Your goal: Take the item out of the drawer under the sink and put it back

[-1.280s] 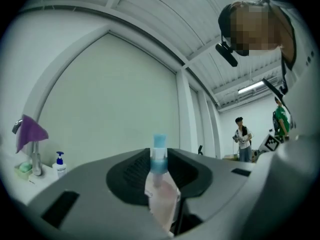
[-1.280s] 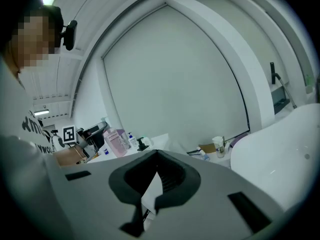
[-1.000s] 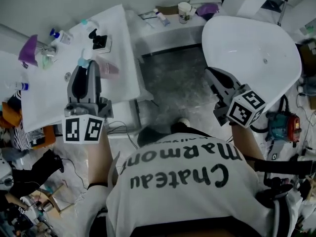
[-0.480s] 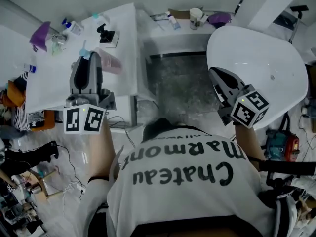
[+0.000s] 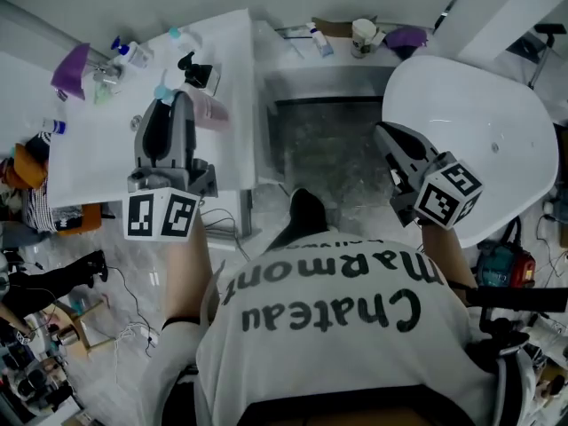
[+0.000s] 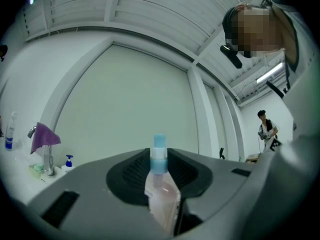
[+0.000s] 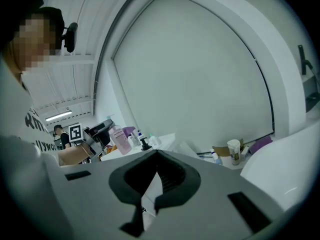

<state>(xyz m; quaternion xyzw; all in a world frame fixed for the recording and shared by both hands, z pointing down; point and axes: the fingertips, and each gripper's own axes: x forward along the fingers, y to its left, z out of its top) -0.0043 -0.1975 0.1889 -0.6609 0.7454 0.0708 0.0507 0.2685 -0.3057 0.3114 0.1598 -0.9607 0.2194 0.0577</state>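
The left gripper (image 6: 160,160) clamps a pink bottle (image 6: 162,200), cap forward, probably to carry it back to the drawer; the right gripper (image 7: 156,158) is closed and empty.

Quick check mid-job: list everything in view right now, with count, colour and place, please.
soft pink refill pouch with blue cap: one, pink, clamped in left tool
flat white vanity counter: one, white, left side
purple cloth: one, purple, draped on the counter's tap
blue-pump plastic bottle: one, blue and white, beside that tap
large white bathtub: one, white, right side
white paper cup: one, white, back ledge
grey marbled floor: one, grey, between counter and bathtub
left tool: one, grey, shut on the pouch
right tool: one, grey, tips together, empty, by the bathtub's near rim
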